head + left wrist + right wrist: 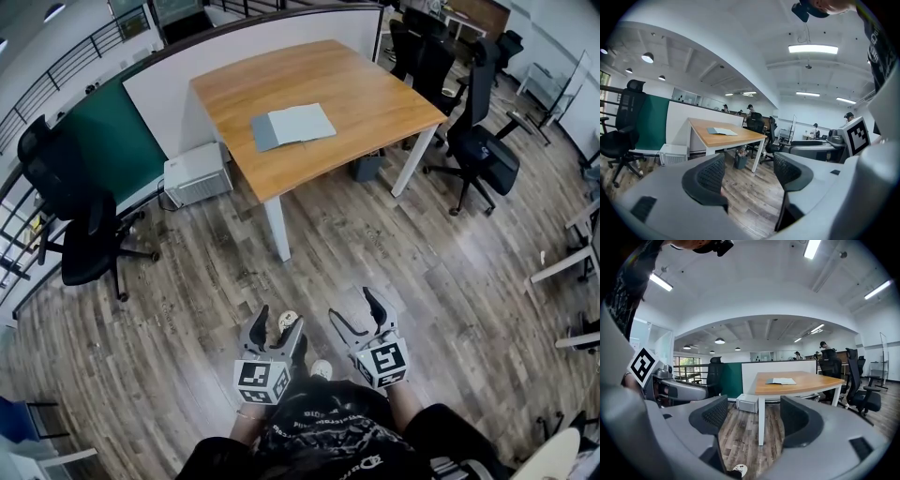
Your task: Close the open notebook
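Note:
An open grey notebook (292, 126) lies flat on the wooden table (375, 94), well ahead of me. It shows small and far in the left gripper view (722, 131) and in the right gripper view (781, 380). My left gripper (279, 321) and right gripper (354, 306) hang side by side over the floor, close to my body, a good way short of the table. Both stand open with nothing between their fingers. Through each pair of jaws I see only floor and the table beyond.
A white box unit (198, 173) sits on the floor by the table's left side, against a white and green partition (112, 141). A black office chair (75, 225) stands at left; more chairs (478, 141) crowd the table's right. A bin (367, 167) is under the table.

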Demonstrator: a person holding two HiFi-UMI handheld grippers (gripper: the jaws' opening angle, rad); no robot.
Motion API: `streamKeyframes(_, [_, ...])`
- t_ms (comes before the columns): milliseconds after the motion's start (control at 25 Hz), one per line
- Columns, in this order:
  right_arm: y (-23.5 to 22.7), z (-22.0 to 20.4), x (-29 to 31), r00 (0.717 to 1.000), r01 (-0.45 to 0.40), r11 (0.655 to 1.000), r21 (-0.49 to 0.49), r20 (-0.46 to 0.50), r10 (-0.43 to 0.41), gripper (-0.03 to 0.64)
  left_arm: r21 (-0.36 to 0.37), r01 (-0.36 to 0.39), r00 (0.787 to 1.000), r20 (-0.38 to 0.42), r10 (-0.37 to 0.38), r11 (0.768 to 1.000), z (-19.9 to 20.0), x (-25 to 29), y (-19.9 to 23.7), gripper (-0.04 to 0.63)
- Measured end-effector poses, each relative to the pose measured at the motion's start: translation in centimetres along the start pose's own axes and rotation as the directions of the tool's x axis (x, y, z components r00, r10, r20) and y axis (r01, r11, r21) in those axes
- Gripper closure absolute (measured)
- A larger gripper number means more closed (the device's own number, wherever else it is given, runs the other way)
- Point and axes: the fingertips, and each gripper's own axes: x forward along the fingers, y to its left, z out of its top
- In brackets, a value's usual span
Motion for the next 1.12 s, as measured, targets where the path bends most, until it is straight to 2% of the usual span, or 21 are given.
streamKeyframes(400, [-3.9,0.9,7.4,0.998,0.048,0.999,0.021,-0.045,-0.047,0.279,-0.026,0.094,0.991,-0.089,-0.096,0.995,0.6,8.4,4.3,0.264])
streamKeyframes(680, [-5.6,3.7,15.3,0.996,0.071,0.997,0.029,-0.056,-0.069,0.279,-0.037,0.15,0.983,-0.106,-0.153,0.988,4.0,14.8,9.1,0.264])
streamKeyframes(920, [-6.7,5.2,20.6,0.992,0.113,0.992,0.05,-0.065,-0.109,0.279,-0.016,0.209,0.97,-0.127,-0.21,0.978,6.7,19.8,12.6,0.264])
streamKeyframes(1120, [-6.9,5.6,23.3,0.987,0.147,0.987,0.071,-0.072,-0.142,0.279,-0.008,0.24,0.955,-0.178,-0.238,0.971,7.0,22.0,15.3,0.264])
